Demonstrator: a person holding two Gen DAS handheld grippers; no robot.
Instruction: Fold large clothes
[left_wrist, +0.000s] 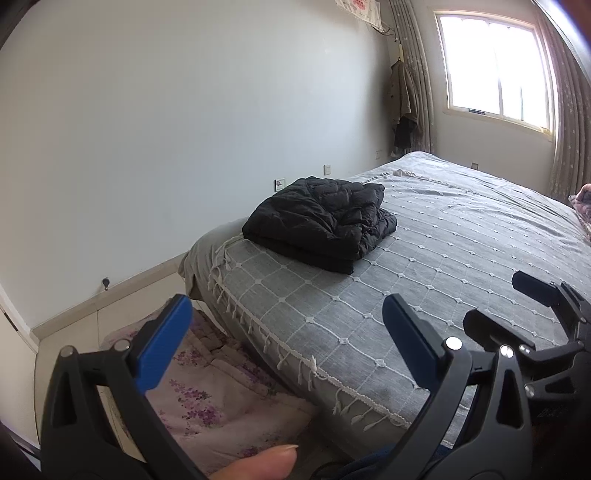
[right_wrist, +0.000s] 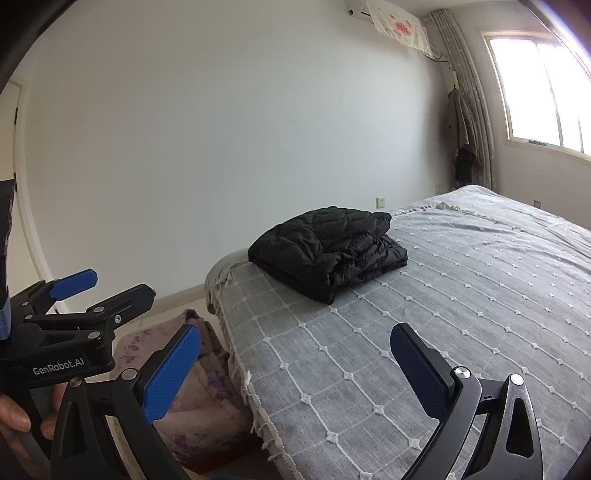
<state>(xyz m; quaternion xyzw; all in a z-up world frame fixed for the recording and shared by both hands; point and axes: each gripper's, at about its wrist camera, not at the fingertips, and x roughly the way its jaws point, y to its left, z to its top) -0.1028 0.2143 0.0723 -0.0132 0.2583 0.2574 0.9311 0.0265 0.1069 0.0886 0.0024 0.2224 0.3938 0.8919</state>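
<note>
A black quilted jacket (left_wrist: 319, 219) lies folded in a compact stack near the left corner of the bed (left_wrist: 461, 266); it also shows in the right wrist view (right_wrist: 328, 247). My left gripper (left_wrist: 288, 310) is open and empty, held back from the bed's near edge, well short of the jacket. My right gripper (right_wrist: 295, 336) is open and empty, also back over the bed's near edge. Each gripper shows in the other's view: the right one at lower right (left_wrist: 495, 299), the left one at left (right_wrist: 123, 282), both with jaws apart.
The bed has a grey checked cover with a white fringe (left_wrist: 295, 354). A floral quilt (left_wrist: 207, 387) lies on the floor beside the bed. A window (left_wrist: 495, 66), curtains and hanging clothes (left_wrist: 404, 99) are at the far wall. A pink item (left_wrist: 581, 199) sits at the bed's right edge.
</note>
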